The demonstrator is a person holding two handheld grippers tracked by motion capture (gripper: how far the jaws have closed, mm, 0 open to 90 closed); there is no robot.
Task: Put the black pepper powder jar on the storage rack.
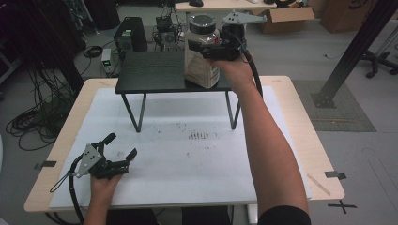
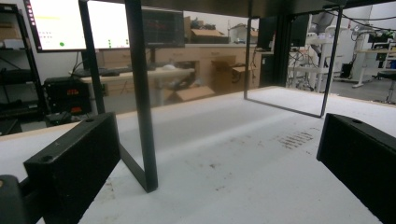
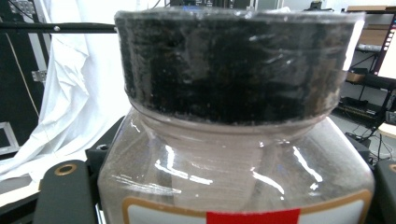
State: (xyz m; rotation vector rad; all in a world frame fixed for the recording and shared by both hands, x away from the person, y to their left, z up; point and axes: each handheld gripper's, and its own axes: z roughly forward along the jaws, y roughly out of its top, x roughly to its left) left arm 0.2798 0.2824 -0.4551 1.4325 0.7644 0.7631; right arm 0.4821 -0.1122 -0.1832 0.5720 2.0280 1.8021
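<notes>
Near the front left corner of the desk (image 1: 281, 101), the left tongs (image 1: 121, 146) rest low on the white mat (image 1: 187, 159) with their jaws spread wide and nothing between them; the left gripper view looks out between them across the mat, past the thin black legs of the stand. Further right and toward the back edge sits the small black stand (image 1: 155, 72), and at its right end is the jar (image 1: 201, 54), a clear plastic container with a wide black screw lid (image 3: 233, 65) and a red-and-white label. The right tongs (image 1: 204, 51) are clamped on its body just under the shoulder, with the jaws pressed against either side. The jar tilts slightly, and whether its base touches the stand top I cannot tell. It looks stiff but smooth (glossy plastic, likely slippery), and the contents, which seem pale and filling, probably make it fairly heavy, so a grip high on the body may let it swing. Holding lower, near the labelled middle where the walls run straight, would likely be steadier; the sloping shoulder gives the pads little to bite on.
</notes>
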